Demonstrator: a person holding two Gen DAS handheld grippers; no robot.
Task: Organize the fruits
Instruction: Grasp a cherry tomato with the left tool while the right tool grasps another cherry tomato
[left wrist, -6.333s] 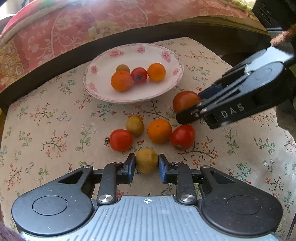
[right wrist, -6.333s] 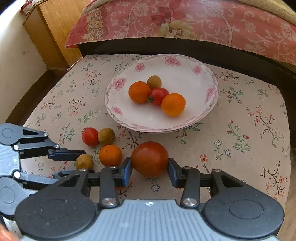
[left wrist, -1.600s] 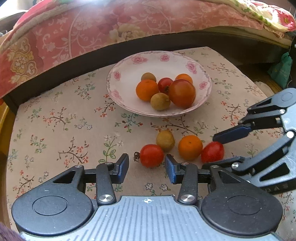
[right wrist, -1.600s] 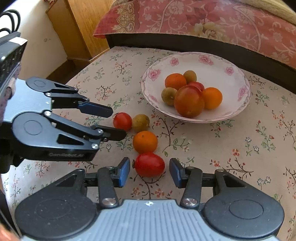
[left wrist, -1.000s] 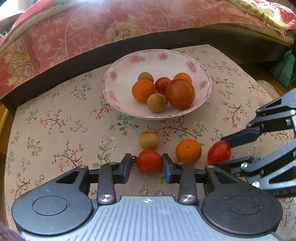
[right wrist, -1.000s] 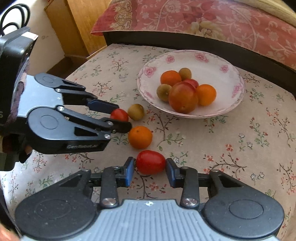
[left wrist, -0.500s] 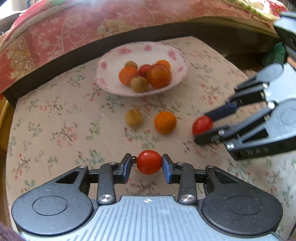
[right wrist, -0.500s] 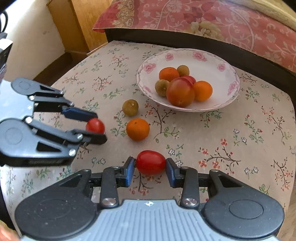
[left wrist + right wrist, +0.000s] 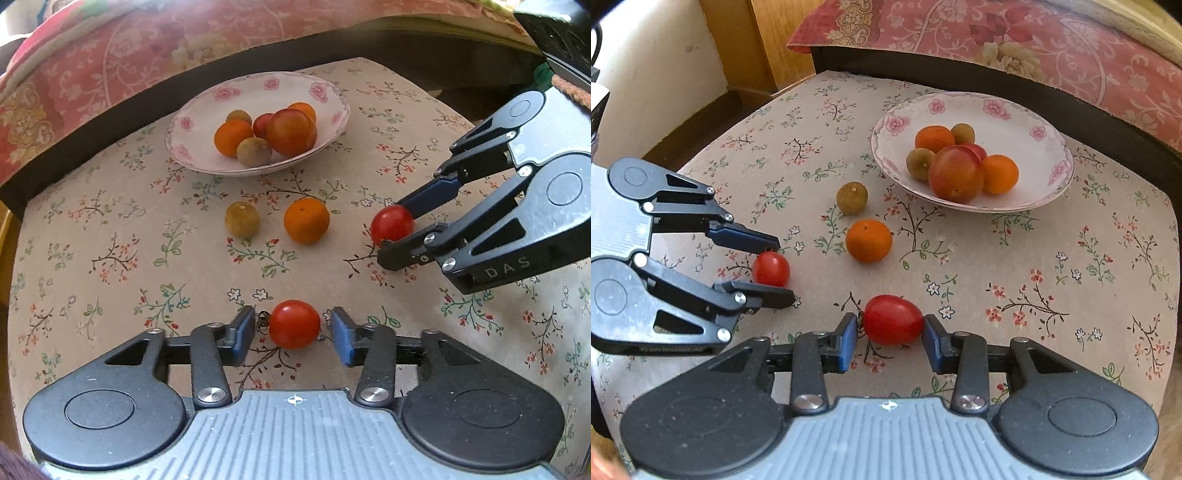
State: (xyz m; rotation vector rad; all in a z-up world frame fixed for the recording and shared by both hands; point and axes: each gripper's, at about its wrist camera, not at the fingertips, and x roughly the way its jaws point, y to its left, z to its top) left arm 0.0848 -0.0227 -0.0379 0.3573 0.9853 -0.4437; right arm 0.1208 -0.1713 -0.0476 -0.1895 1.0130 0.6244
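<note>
Tomatoes released on cloth: left gripper (image 9: 294,334) just opened around round tomato (image 9: 294,324), right gripper (image 9: 889,338) barely parted beside oval tomato (image 9: 894,319); next, re-grasp for plate (image 9: 192,127).

Round red tomato (image 9: 294,324) at lower centre of left view, on the cloth. Oval red tomato (image 9: 894,319) lower centre of right view. Orange (image 9: 306,220) and brown-green fruit (image 9: 242,219) mid-frame. Plate (image 9: 192,136) upper centre holds six fruits.

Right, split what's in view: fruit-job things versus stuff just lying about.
Job: plate, piled fruit, round tomato, oval tomato, orange, brown fruit.
Lying about: floral cloth, pink quilt, wooden cabinet.
</note>
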